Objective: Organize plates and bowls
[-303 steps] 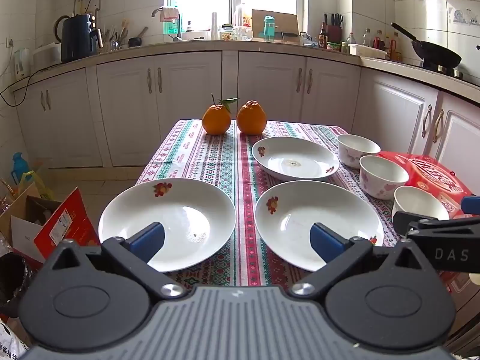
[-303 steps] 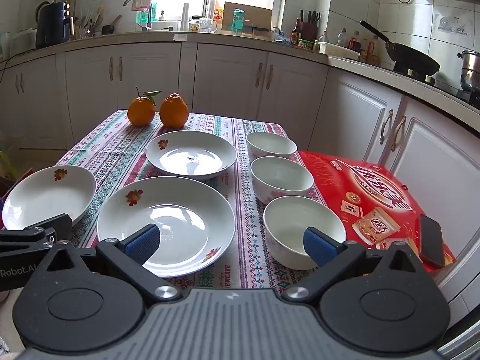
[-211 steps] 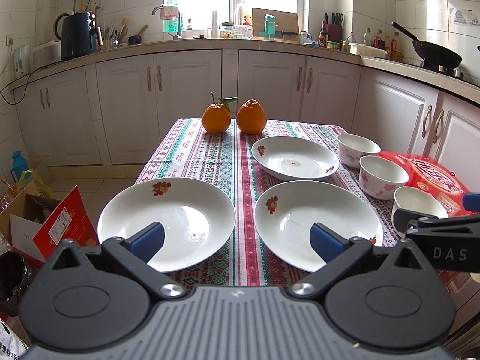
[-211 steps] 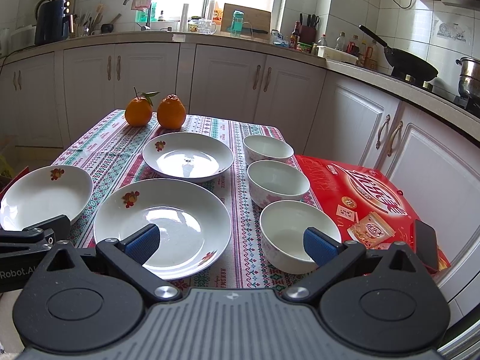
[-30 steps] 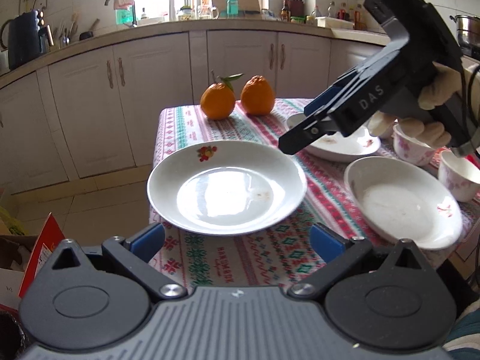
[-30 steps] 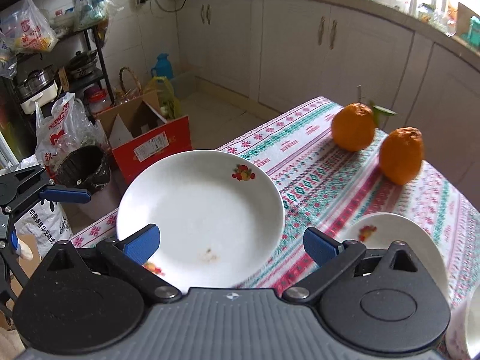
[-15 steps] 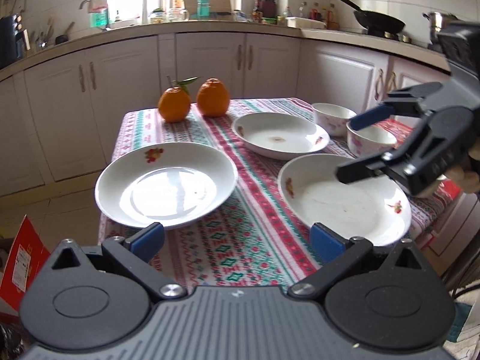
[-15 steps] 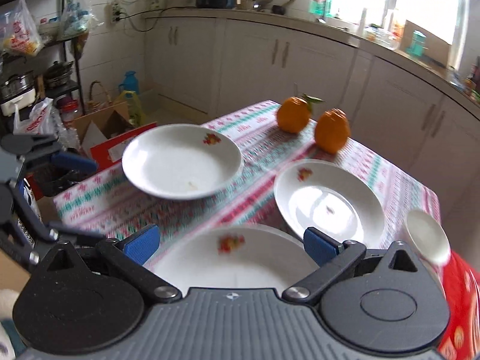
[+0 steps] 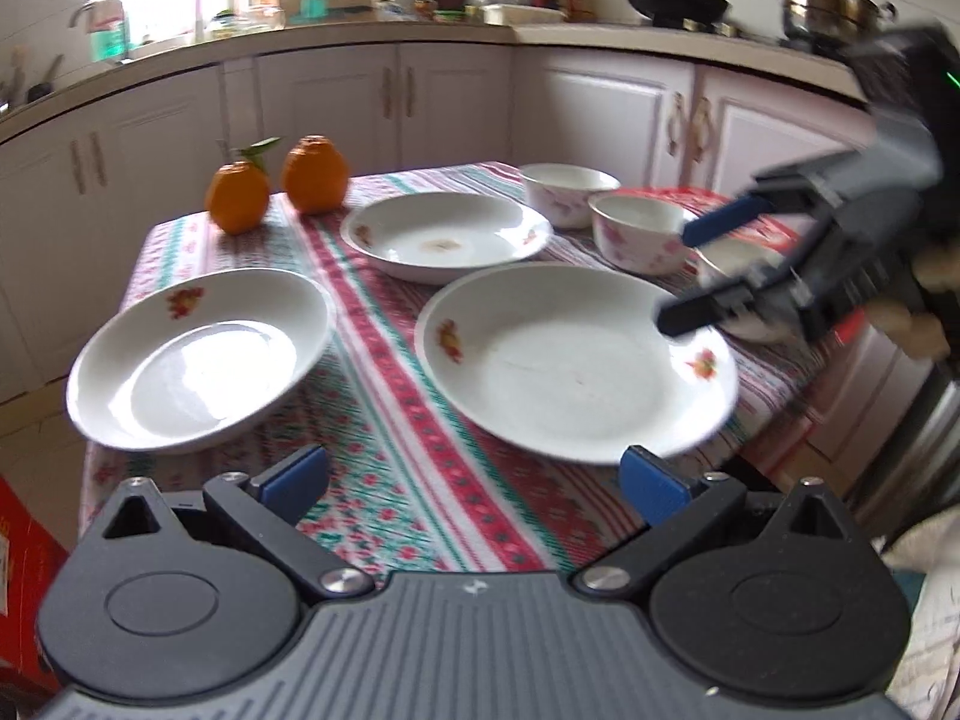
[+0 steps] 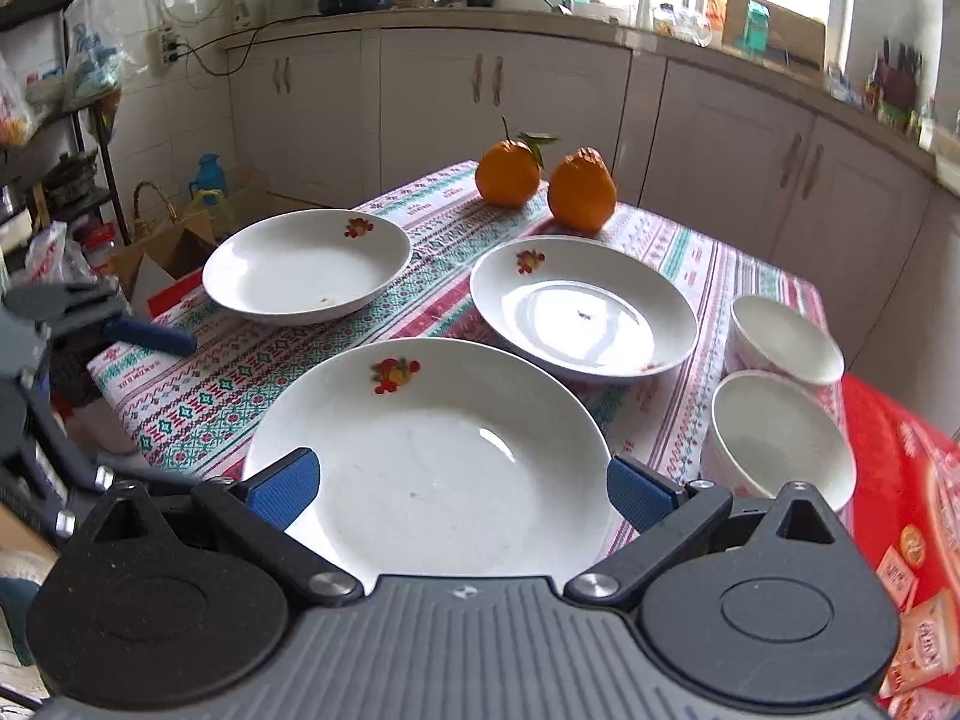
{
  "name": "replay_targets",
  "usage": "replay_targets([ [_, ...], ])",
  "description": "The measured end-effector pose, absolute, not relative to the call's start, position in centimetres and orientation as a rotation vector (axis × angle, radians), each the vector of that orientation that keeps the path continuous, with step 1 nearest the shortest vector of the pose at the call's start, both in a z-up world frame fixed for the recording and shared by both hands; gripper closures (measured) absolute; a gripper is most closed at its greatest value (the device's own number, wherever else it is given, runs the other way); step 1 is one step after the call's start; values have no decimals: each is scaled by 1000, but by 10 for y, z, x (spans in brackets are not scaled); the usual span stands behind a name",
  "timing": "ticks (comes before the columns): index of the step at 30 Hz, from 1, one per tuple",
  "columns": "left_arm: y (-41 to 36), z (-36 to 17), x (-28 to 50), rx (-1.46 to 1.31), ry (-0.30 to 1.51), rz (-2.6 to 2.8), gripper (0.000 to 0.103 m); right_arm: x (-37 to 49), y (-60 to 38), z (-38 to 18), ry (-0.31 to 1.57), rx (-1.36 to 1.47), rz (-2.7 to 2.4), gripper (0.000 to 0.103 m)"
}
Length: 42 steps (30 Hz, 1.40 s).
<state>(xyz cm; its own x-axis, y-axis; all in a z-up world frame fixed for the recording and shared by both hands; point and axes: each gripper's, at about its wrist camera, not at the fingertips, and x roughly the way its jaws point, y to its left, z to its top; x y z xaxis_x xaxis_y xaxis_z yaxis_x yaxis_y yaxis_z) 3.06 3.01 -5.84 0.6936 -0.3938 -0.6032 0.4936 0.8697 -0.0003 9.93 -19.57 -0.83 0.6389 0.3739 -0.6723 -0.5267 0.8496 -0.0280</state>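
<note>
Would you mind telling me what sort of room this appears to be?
Most likely a home kitchen: white cabinets under a cluttered counter, a wok on the stove, and a table set with plates.

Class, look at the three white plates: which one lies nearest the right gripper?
The biggest plate, directly before the right gripper; the other two lie farther back.

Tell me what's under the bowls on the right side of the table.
The far bowl stands on the patterned tablecloth. The nearer bowl sits beside the red package, touching its edge; its own body hides whether its base rests on the package or the cloth.
</note>
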Motion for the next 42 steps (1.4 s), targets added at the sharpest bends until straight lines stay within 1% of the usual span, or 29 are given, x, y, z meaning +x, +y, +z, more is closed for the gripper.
replay_targets([
  [7,16,-71,38,199,658,-557,1,148,-212,-10,848,-133,533,0],
  [10,12,-75,40,215,664,-578,1,171,-213,-14,933,-116,531,3],
  [16,0,-80,44,238,668,-610,1,200,-215,-32,1063,-77,530,12],
  [20,-6,-82,48,243,669,-616,1,210,-213,-39,1092,-83,540,21],
  [30,-16,-84,52,246,659,-634,1,221,-210,-46,1128,-89,583,33],
  [33,-18,-84,53,251,658,-642,1,223,-210,-46,1138,-85,597,34],
  [42,-18,-85,58,246,670,-656,2,228,-212,-49,1160,-69,628,35],
])
